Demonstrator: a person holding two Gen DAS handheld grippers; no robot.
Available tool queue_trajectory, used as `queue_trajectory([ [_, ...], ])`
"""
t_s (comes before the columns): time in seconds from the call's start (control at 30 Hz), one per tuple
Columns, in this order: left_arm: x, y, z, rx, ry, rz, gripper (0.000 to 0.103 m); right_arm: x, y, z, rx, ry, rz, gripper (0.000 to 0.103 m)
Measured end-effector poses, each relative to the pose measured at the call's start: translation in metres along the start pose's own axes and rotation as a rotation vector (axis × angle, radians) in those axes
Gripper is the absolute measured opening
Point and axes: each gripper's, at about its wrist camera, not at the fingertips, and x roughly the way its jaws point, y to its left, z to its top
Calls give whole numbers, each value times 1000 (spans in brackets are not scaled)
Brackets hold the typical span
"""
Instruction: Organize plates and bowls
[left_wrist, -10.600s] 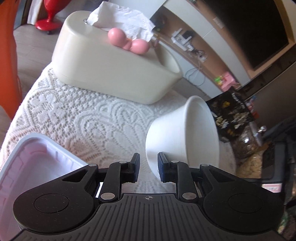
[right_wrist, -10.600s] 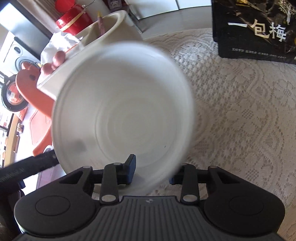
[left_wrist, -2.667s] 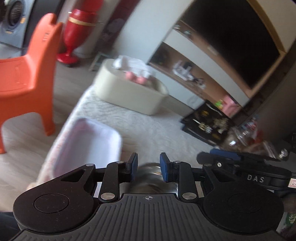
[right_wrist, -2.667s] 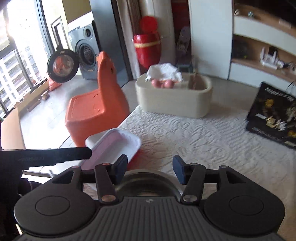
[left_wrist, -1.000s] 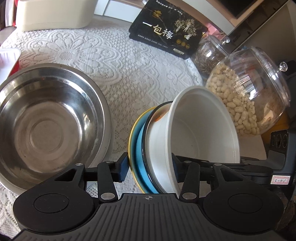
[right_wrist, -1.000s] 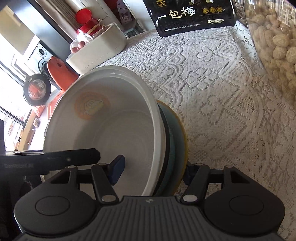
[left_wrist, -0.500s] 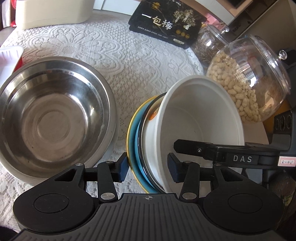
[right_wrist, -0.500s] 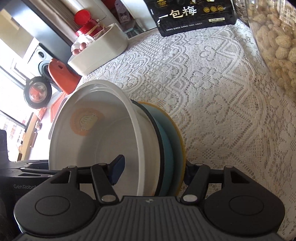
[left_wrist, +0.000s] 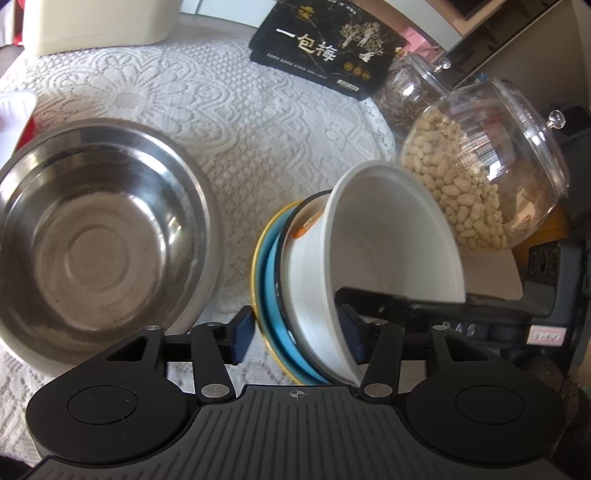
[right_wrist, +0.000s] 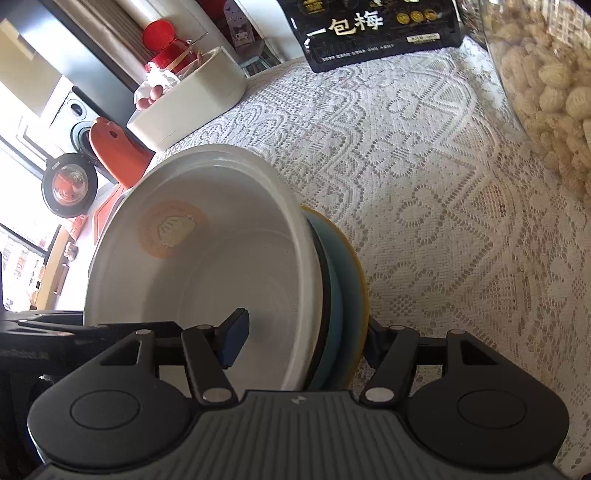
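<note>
Both grippers hold one tilted stack above the lace-covered table: a yellow plate (left_wrist: 260, 254), a blue plate (left_wrist: 271, 280), a white bowl with an orange mark (left_wrist: 306, 258) and a white plastic bowl (left_wrist: 388, 236) nested on top. My left gripper (left_wrist: 297, 334) is shut across the stack's rim. My right gripper (right_wrist: 303, 341) is shut on the same stack (right_wrist: 221, 266) from the other side, one finger inside the bowl. A steel bowl (left_wrist: 99, 229) sits on the table left of the stack.
A glass jar of peanuts (left_wrist: 480, 177) and a jar of seeds (left_wrist: 406, 92) stand to the right. A black box with Chinese text (left_wrist: 325, 48) lies at the back. A cream tub (right_wrist: 192, 99) is at the far left; a white tray's corner (left_wrist: 11, 110) shows too.
The stack has tilted further and risen slightly toward the peanut jar. Both grippers stay clamped on it. The steel bowl has not moved.
</note>
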Motion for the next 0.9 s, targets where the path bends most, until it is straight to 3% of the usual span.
queue_trajectory([
  [0.23,7,5,12,-16,42,6,61,-5,0,-4,53,-6,27,64],
  [0.43,9,-8,11,59,38,25,69,-4,-3,-3,50,20,26,63],
  [0.9,17,-15,10,135,24,73,69,4,-2,-1,73,32,26,65],
])
